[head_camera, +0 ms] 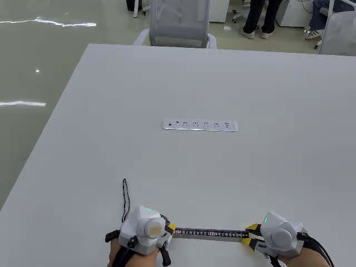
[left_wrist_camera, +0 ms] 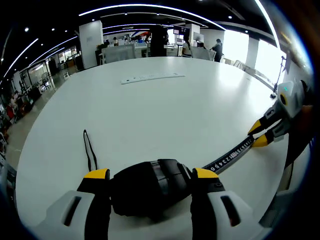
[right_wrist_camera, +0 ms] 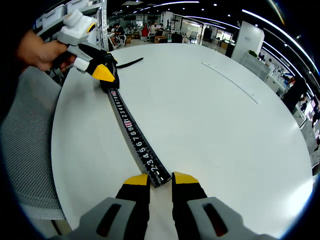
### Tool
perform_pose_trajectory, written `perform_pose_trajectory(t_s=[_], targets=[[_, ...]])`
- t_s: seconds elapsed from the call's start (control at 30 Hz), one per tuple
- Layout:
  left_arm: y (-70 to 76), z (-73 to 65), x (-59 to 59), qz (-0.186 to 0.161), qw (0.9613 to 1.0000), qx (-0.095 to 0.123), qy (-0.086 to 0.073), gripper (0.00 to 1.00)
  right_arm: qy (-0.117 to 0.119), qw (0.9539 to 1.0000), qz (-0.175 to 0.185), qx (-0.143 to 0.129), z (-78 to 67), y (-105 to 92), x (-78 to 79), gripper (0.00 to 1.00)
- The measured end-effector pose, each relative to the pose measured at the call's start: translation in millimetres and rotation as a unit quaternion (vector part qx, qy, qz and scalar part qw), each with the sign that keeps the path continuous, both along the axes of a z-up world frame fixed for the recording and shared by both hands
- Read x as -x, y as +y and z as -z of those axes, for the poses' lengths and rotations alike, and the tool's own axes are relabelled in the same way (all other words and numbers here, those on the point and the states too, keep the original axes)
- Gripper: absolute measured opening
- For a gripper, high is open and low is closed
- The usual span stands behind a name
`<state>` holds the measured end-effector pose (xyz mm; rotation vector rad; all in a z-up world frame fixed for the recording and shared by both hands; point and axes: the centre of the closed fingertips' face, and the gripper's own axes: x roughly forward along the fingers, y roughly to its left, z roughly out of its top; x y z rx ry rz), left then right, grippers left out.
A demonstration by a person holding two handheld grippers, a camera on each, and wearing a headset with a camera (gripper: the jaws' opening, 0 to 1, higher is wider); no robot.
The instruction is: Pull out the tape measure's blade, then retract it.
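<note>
Both jaws of the left gripper (left_wrist_camera: pixel 150 174) were clamped on the black case of the tape measure (left_wrist_camera: pixel 149 192), one yellow tip on each side, low at the near edge of the white table (head_camera: pixel 194 83). From the case the blade (head_camera: pixel 208 233) ran out straight and flat along the tabletop, numbers up, towards the right gripper (right_wrist_camera: pixel 161 178). That claw's jaws stood narrow, pinching the blade's end between their yellow tips. The two grippers were well apart, with the drawn-out blade between them. A thin black strap (head_camera: pixel 125 197) trailed from the case across the table, away from the person. Farther off, near the table's middle, lay a white power strip (head_camera: pixel 200 125). Beyond the far edge stood a grey mesh chair (head_camera: pixel 179 22), with people's legs (head_camera: pixel 258 19) on the floor behind it.
</note>
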<state>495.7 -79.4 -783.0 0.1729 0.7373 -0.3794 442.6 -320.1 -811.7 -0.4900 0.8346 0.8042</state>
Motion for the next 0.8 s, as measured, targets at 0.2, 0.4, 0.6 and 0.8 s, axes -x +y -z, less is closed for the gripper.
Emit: perform_pose_trajectory(t_s=[0.2,0.4,0.6,0.8], targets=[[-0.2,0.5,0.2,0.003,1.0000,0.001,0.001,0.61,0.000,1.0000,-0.002,0.000,0.3,2.2,-0.1,0.15],[0.0,1.0,-0.4,0.005,1.0000,0.005,0.000,0.61,0.002,1.0000,-0.004,-0.003,-0.2,4.9,0.2,0.15],[0.1,-0.2,-0.7,0.007,0.9999,0.008,0.004,0.61,0.003,1.0000,-0.006,-0.005,-0.7,8.6,-0.1,0.15],[0.0,-0.2,0.3,0.010,0.9999,0.006,0.002,0.61,0.004,0.9999,-0.007,-0.006,-0.3,11.4,0.7,0.15]])
